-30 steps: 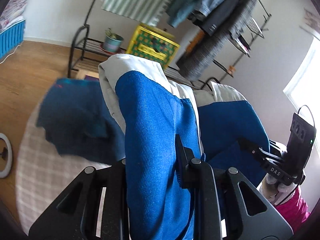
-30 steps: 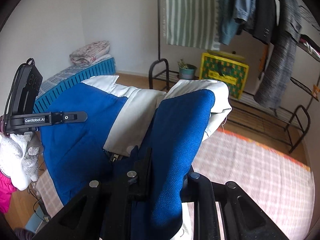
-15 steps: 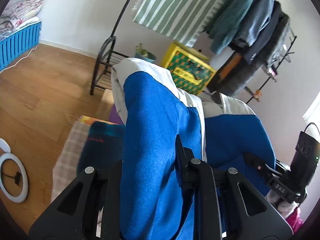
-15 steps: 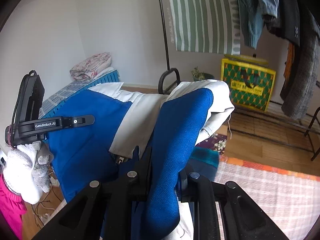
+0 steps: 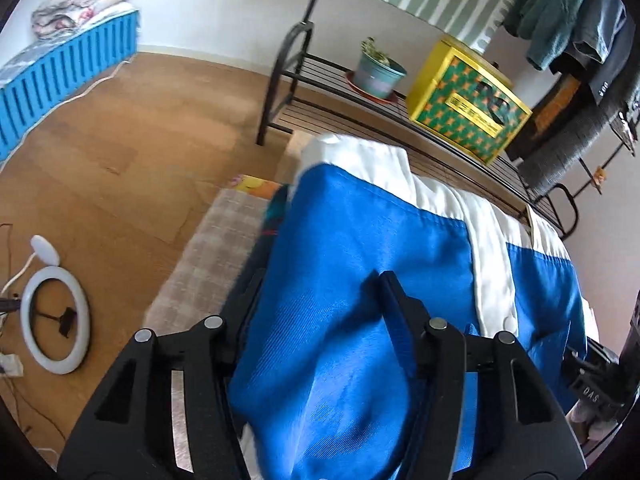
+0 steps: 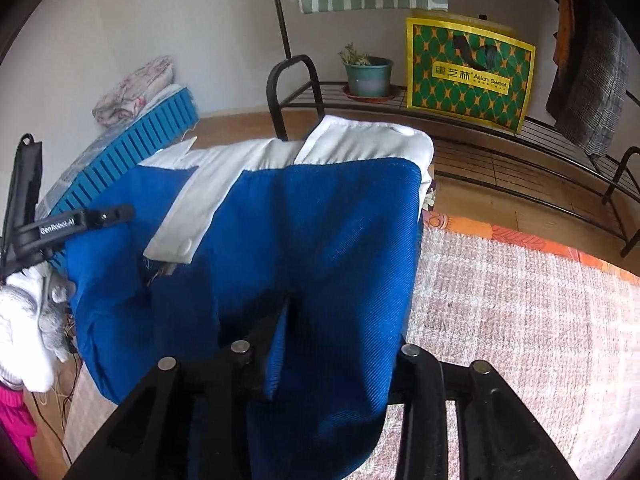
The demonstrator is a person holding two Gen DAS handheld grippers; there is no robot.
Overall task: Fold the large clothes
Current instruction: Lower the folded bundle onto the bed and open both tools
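A large blue garment with white bands [image 5: 372, 240] is held up between both grippers, above a pale checked rug [image 6: 520, 300]. My left gripper [image 5: 320, 316] is shut on one blue corner of it; the cloth drapes over the fingers and hides the tips. My right gripper [image 6: 324, 336] is shut on the other blue corner [image 6: 328, 248]. The left gripper's handle and gloved hand [image 6: 24, 304] show at the left of the right wrist view. A dark teal cloth [image 5: 276, 208] peeks out on the rug under the garment.
A black clothes rack [image 6: 292, 92] with hanging clothes stands behind, holding a yellow-green bag [image 6: 468, 72] and a potted plant [image 6: 366, 74]. A blue slatted bed base [image 5: 60, 76] is at left. A ring light [image 5: 56, 328] and cables lie on the wood floor.
Both grippers have tilted down and forward with the garment. It now spreads wider and flatter towards the rug's far end, covering most of the dark teal cloth.
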